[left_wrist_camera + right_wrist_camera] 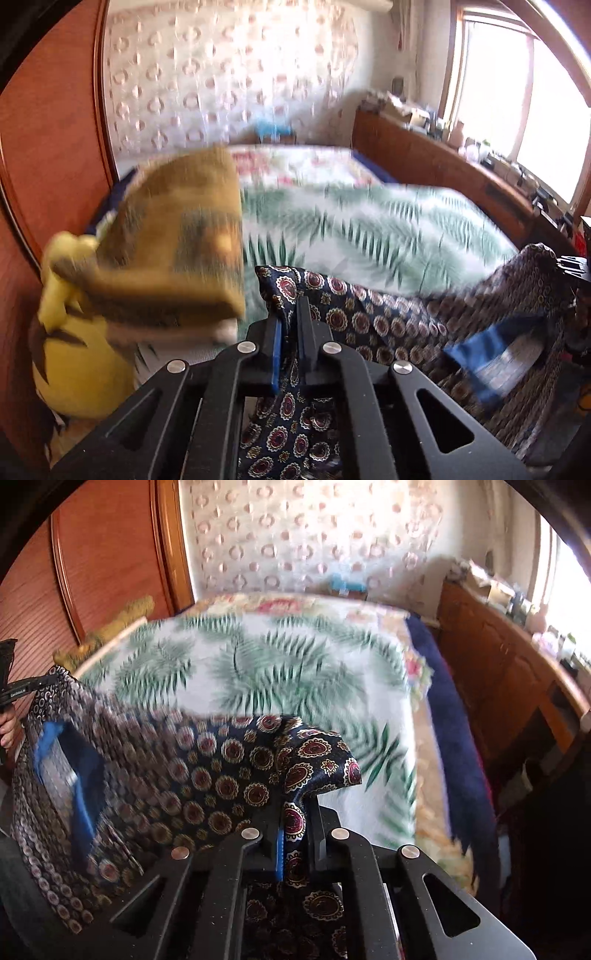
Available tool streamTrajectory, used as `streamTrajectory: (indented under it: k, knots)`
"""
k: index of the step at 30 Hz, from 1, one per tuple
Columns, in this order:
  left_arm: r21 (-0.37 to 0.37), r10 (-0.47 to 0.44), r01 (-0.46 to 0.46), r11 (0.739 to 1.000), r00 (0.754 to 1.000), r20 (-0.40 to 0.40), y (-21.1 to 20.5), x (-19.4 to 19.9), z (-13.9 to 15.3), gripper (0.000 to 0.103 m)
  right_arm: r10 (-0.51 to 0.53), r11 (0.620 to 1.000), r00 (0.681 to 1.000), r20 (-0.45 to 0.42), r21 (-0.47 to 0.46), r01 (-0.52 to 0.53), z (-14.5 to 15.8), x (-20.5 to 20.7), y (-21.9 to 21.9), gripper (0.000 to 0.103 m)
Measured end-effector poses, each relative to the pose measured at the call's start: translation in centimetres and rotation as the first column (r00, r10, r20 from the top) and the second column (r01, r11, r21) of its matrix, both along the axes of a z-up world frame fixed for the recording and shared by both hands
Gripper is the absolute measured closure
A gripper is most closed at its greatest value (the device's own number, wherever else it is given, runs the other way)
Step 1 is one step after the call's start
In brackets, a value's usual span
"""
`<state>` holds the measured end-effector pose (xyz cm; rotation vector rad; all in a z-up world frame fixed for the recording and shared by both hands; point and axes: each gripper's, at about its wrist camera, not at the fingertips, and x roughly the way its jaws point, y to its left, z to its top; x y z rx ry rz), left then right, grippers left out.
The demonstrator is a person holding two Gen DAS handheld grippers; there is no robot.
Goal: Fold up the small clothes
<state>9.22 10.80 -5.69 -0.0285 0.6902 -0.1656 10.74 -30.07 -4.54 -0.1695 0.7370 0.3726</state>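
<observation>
A dark navy garment (373, 314) with red and gold medallion print and a blue label hangs stretched between both grippers above the bed. My left gripper (290, 314) is shut on one corner of it. My right gripper (297, 823) is shut on the other corner of the garment (207, 771). The left gripper also shows at the left edge of the right wrist view (14, 692), and the right gripper at the right edge of the left wrist view (570, 269). The garment's lower part hangs out of view.
The bed (280, 657) has a white palm-leaf sheet. A folded brown cloth (184, 240) and a yellow plush toy (74, 350) lie at its left side. A wooden wardrobe (103, 554) stands left, a cluttered wooden cabinet (498, 657) right under a window.
</observation>
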Motion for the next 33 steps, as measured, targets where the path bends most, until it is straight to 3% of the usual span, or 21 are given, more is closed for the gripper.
streamTrajectory:
  k: [8, 13, 18, 23, 28, 29, 32, 33]
  knots:
    - [0.010, 0.034, -0.036, 0.999, 0.987, 0.160, 0.0, 4.9, 7.7, 0.096, 0.011, 0.999, 0.976, 0.217, -0.049, -0.001, 9.1, 2.9, 1.1, 0.095]
    - [0.032, 0.095, -0.101, 0.994, 0.982, 0.165, 1.1, 9.1, 7.9, 0.096, -0.013, 0.997, 0.958, 0.285, -0.072, 0.034, 12.4, 7.3, 1.9, 0.095]
    - [0.033, 0.130, -0.136, 0.990, 0.981, 0.146, 2.6, 12.2, 6.9, 0.096, -0.055, 0.998, 0.967, 0.250, -0.016, 0.061, 11.7, 11.5, 2.1, 0.096]
    - [0.060, 0.158, -0.166, 0.984, 0.979, 0.125, 3.1, 14.4, 5.9, 0.096, -0.069, 0.997, 0.968, 0.240, -0.003, 0.072, 10.2, 12.2, 3.4, 0.096]
    - [0.083, 0.164, -0.167, 0.982, 0.985, 0.047, 3.7, 16.0, 2.9, 0.093, -0.075, 0.994, 0.985, 0.155, -0.065, 0.086, 7.1, 13.5, 4.8, 0.095]
    - [0.085, 0.162, -0.165, 0.983, 0.986, 0.034, 3.8, 16.1, 2.5, 0.093, -0.082, 0.993, 0.988, 0.134, -0.068, 0.092, 6.7, 13.9, 4.9, 0.093]
    - [0.089, 0.178, -0.178, 0.980, 0.984, 0.012, 4.1, 15.9, 1.7, 0.089, -0.114, 0.989, 0.990, 0.079, -0.087, 0.120, 5.0, 14.4, 4.9, 0.071]
    - [0.083, 0.173, -0.173, 0.981, 0.985, 0.006, 4.3, 15.6, 1.6, 0.081, -0.120, 0.988, 0.991, 0.066, -0.085, 0.125, 4.8, 14.4, 4.8, 0.068]
